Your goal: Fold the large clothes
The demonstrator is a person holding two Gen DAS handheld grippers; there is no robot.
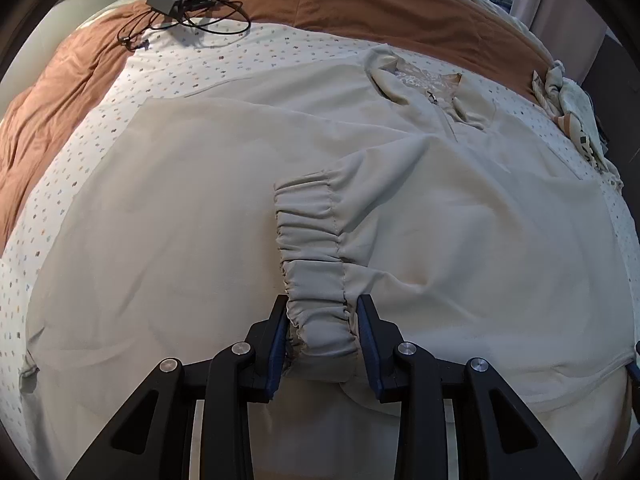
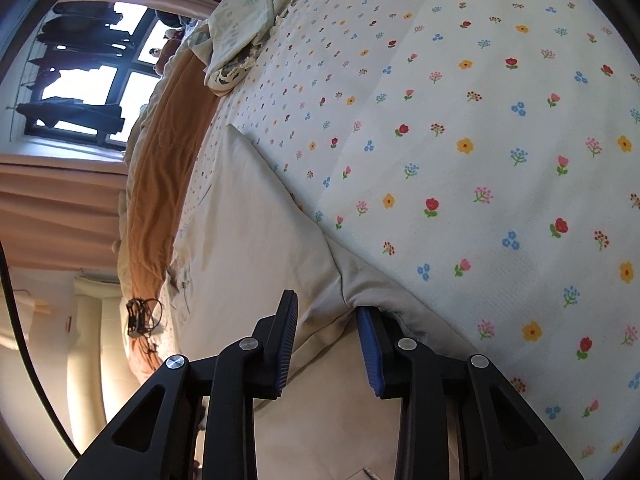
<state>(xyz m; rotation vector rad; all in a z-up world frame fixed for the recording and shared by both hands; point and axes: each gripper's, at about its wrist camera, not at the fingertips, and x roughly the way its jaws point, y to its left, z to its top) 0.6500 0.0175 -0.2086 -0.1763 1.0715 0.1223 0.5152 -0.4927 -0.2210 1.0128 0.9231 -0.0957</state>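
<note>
While the beige jacket (image 1: pixel 180 208) lies spread flat across the flowered bedsheet (image 1: pixel 64 184), the left gripper (image 1: pixel 323 340) has its 2 fingers set around the gathered elastic cuff (image 1: pixel 312 240) of the sleeve folded over the body (grasped, though not tightly pinched). The right gripper (image 2: pixel 326 340) stands parted at the jacket's near right edge, one finger (image 2: pixel 370 344) tucked under the fabric.

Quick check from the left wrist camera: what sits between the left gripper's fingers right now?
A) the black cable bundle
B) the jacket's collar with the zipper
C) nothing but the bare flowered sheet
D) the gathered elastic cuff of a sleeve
D: the left gripper has the sleeve cuff with its elastic gathers between its fingers, while the collar and the cable bundle lie farther up the bed.
</note>
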